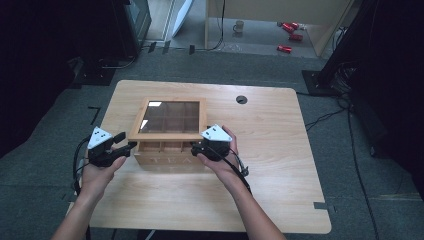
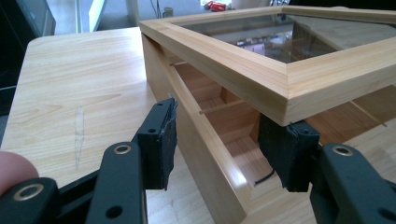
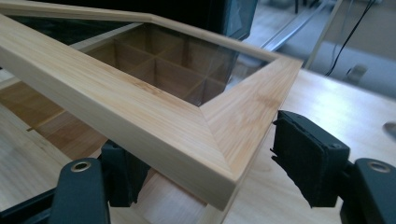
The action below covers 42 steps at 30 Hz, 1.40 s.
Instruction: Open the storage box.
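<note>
Here, lid (image 1: 170, 117) corner (image 3: 224, 140) blocks right tongs (image 3: 224, 175).

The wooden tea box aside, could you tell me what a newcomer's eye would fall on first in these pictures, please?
First the glass-paned lid of the wooden box, raised ajar at mid-table over bare compartments. Next the left tool and right tool at the lid's two near corners, one jaw under the frame and one outside it. Last, the red cans on the floor beyond the table.
</note>
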### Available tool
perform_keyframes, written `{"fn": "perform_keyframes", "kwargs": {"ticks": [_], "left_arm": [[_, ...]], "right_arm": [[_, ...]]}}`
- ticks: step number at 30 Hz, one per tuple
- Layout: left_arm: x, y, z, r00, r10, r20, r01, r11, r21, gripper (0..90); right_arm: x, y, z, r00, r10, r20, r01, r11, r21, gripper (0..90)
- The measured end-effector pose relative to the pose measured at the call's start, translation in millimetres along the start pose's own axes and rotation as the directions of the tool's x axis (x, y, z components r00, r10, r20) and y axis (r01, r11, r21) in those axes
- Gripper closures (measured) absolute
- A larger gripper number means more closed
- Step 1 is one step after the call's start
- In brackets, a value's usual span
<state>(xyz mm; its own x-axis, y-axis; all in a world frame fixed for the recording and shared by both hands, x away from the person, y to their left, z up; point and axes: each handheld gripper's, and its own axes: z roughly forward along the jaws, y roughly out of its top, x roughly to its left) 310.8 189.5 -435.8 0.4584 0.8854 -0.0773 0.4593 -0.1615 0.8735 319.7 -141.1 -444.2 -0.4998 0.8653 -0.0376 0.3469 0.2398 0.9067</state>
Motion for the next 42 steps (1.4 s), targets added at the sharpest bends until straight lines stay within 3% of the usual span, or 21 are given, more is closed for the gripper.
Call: {"fn": "perform_keyframes", "kwargs": {"ticks": [6,10,13,17,23,30,35,42], "left_arm": [[-0.2,0.0,0.3,0.9999,-0.013,0.003,0.013,0.9999,-0.005,48.7],[1.2,-1.2,-1.4,0.9988,-0.041,0.026,0.041,0.9991,-0.006,48.2],[0.9,-5.7,-3.3,0.9988,-0.036,0.032,0.036,0.9993,0.007,47.4],[2.6,-19.7,-7.4,0.999,-0.032,0.03,0.031,0.999,0.034,46.6],[11.3,-41.0,-17.6,0.9971,-0.071,0.027,0.07,0.9959,0.057,44.2],[13.0,-71.7,-18.1,0.9965,-0.072,0.044,0.065,0.9883,0.138,40.4],[15.3,-86.0,-15.6,0.9959,-0.083,0.036,0.076,0.9837,0.163,39.7],[14.1,-94.9,-14.0,0.9969,-0.072,0.031,0.065,0.981,0.183,39.4]], "right_arm": [[-1.8,0.7,-0.7,0.9997,-0.026,-0.005,0.026,0.9995,-0.019,29.5],[-0.1,0.0,-0.6,0.9988,-0.047,0.018,0.047,0.9981,-0.04,29.7],[0.2,0.1,-1.1,0.9976,-0.062,0.03,0.064,0.9955,-0.07,29.9],[-1.4,4.0,-1.6,0.996,-0.082,0.035,0.086,0.9899,-0.113,30.2],[-4.2,13.0,-0.6,0.994,-0.102,0.04,0.106,0.9859,-0.129,30.3],[-6.0,21.5,2.2,0.9873,-0.152,0.047,0.157,0.9775,-0.141,32.6],[-8.5,33.7,1.8,0.9879,-0.145,0.055,0.152,0.9763,-0.154,35.1],[-19.6,50.2,5.2,0.9921,-0.124,0.023,0.126,0.976,-0.178,39.7]]}}
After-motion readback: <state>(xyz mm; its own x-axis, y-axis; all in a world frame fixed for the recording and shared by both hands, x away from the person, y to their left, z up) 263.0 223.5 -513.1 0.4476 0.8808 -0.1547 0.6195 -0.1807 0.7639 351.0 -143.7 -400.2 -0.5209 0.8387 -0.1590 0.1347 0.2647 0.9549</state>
